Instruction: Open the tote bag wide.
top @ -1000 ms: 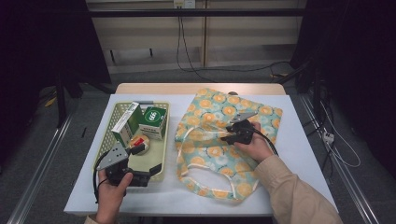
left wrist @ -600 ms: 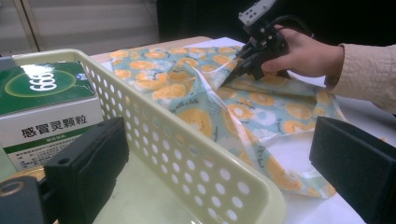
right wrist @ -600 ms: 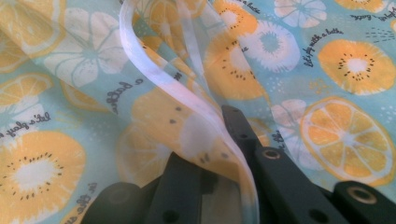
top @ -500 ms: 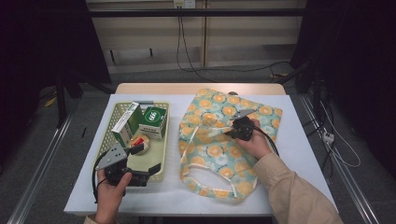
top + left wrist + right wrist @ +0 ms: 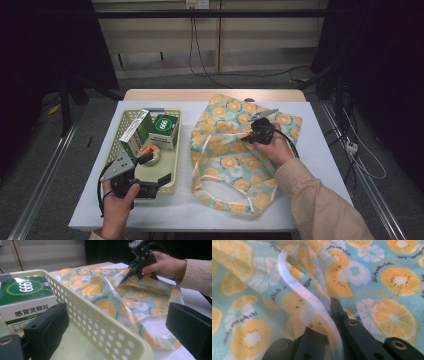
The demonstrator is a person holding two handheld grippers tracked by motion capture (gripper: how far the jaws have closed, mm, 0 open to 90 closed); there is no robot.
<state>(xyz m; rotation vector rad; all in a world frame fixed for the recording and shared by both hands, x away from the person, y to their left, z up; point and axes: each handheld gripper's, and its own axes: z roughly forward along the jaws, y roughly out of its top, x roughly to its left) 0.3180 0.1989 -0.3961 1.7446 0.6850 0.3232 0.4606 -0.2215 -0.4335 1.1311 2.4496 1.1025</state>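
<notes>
— Right gripper view: our right claw has just closed, pinching the fruit-print bag's translucent edge.
— Bag lies centre-right on the tabletop; the pinch sits at its upper right.
— Our left claw hangs spread over the basket, lower left, farther off.

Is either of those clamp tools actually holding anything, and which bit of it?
Yes. The right gripper has just closed on the fruit-print bag, pinching the white-trimmed edge of its opening. The left gripper stands open over the basket, holding nothing.
</notes>
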